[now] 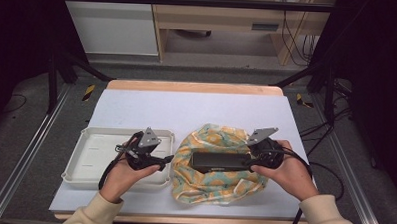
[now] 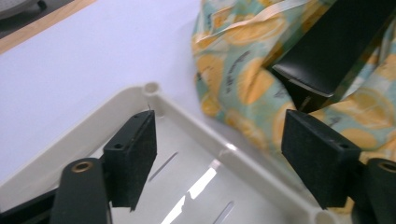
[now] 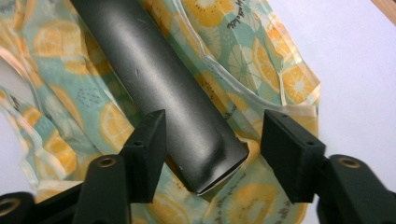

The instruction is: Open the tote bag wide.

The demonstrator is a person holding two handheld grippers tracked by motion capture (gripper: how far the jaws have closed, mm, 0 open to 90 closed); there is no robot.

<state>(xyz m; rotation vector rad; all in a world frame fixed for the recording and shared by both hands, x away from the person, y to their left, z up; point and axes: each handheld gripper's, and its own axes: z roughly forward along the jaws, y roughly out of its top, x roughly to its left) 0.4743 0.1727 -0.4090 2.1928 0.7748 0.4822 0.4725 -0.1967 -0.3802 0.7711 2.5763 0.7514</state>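
Lying on patterned bag [image 1: 211,185], black box [image 1: 220,162], right hand-held gripper [image 3: 212,156] astride it (jaws apart), white tray [image 1: 92,158] empty.

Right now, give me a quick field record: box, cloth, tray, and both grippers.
box: long black box lying on the cloth
cloth: crumpled lemon-print cloth, right of the tray
tray: white tray, nothing in it
left gripper: left gripper open, over the tray's right rim
right gripper: right gripper open, jaws either side of the box end, one touching
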